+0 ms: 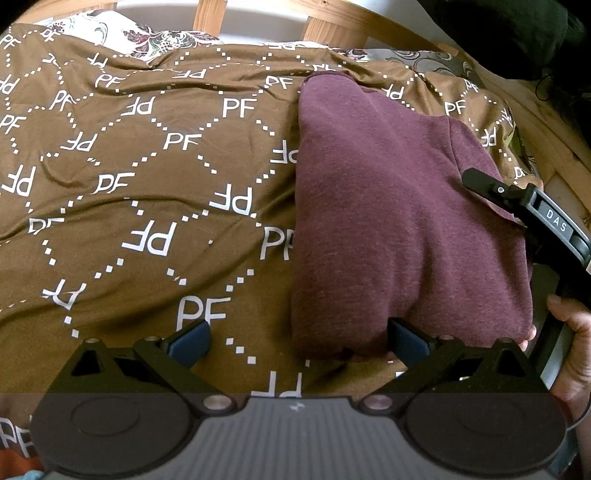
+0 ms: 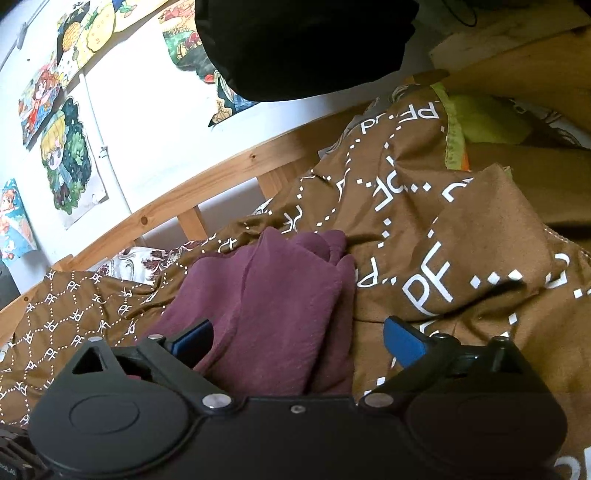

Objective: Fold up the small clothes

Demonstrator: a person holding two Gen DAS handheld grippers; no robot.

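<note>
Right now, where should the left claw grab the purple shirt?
Probably the shirt's near bottom edge, the rounded fold lying on the brown blanket. The open left claw already sits low just in front of it, so coming straight forward from the near side looks easiest. That edge is thick and slightly raised, giving the blue fingers something to pinch.

The garment is heathered maroon, plain. The bedspread under it is brown, printed with white "PF" letters and dotted white diamond lines. A pillow is white with dark red floral scrolls. The bed frame is pale wood. Both the left gripper and right gripper are black with blue pads. The posters on the white wall are brightly coloured cartoons.
</note>
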